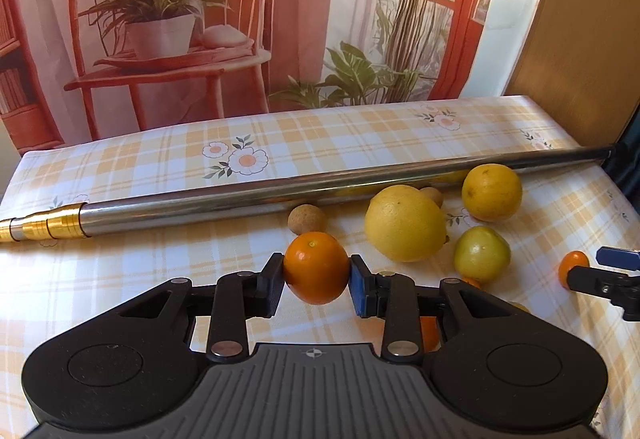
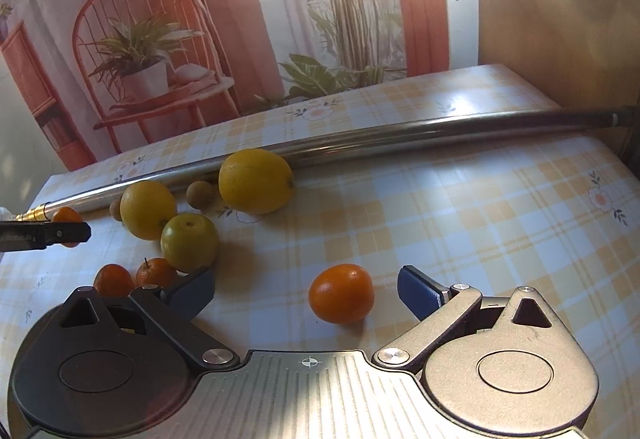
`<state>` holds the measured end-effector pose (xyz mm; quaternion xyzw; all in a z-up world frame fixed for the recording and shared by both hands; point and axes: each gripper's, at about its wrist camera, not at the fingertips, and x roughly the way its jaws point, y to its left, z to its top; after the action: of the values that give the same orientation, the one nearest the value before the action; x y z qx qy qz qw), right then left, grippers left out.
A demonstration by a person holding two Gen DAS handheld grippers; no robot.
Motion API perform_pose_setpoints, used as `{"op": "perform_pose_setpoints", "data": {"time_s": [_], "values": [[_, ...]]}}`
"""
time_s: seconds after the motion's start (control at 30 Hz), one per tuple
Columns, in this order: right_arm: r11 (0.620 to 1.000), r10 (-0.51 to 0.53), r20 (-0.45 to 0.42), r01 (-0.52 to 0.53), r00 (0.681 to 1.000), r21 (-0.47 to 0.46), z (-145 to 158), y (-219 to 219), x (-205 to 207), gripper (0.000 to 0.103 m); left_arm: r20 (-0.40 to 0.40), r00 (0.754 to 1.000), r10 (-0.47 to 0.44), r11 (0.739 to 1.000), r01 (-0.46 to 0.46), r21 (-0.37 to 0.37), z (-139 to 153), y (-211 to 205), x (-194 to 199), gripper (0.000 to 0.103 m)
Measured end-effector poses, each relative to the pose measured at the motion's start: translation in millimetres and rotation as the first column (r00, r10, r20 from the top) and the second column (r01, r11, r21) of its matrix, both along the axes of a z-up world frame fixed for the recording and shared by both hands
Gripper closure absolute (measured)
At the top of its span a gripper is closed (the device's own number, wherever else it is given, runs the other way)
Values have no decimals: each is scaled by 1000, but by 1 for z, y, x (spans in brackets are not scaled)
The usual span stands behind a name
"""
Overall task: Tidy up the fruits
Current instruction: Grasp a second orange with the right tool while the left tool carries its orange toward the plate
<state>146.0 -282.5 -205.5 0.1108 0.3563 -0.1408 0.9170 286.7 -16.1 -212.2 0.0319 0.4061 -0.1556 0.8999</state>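
My left gripper (image 1: 316, 281) is shut on a small orange citrus (image 1: 316, 267), pinched between its pads in front of the pole. My right gripper (image 2: 306, 291) is open, and another small orange citrus (image 2: 342, 293) rests on the tablecloth between its fingers, nearer the right pad. A cluster of fruit lies by the pole: a large lemon (image 1: 404, 223), a yellow orange (image 1: 491, 192), a green round fruit (image 1: 482, 253) and two small brown round fruits (image 1: 307, 219). Two more small orange fruits (image 2: 113, 279) sit by the right gripper's left finger.
A long steel pole (image 1: 280, 191) with a gold end lies across the table behind the fruit. A yellow checked floral tablecloth (image 2: 460, 223) covers the table. A printed backdrop hangs behind, and a wooden panel (image 1: 580, 39) stands at the right.
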Motion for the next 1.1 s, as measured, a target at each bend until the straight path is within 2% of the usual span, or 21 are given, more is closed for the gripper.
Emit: {"op": "perform_pose_setpoints", "data": {"time_s": [0.27, 0.5, 0.63, 0.8, 1.03, 1.1], "values": [[995, 58, 13, -57, 998, -79, 10, 18, -5, 10, 34, 999, -4, 999, 5, -39, 21, 15, -54, 67], [988, 89, 7, -87, 996, -130, 14, 29, -19, 13, 25, 1000, -3, 997, 5, -76, 19, 25, -91, 67], [989, 119, -10, -119, 993, -88, 13, 25, -26, 17, 7, 1000, 11, 996, -10, -84, 13, 27, -100, 67], [994, 84, 4, -84, 996, -68, 5, 16, -30, 17, 2, 1000, 6, 997, -5, -81, 9, 25, -106, 67], [995, 33, -2, -33, 999, -99, -3, 7, -25, 17, -17, 1000, -8, 997, 7, -72, 5, 20, -110, 67], [992, 33, -2, -33, 999, -118, -6, 6, -22, 20, -25, 1000, -11, 998, 10, -69, 3, 19, -111, 67]]}}
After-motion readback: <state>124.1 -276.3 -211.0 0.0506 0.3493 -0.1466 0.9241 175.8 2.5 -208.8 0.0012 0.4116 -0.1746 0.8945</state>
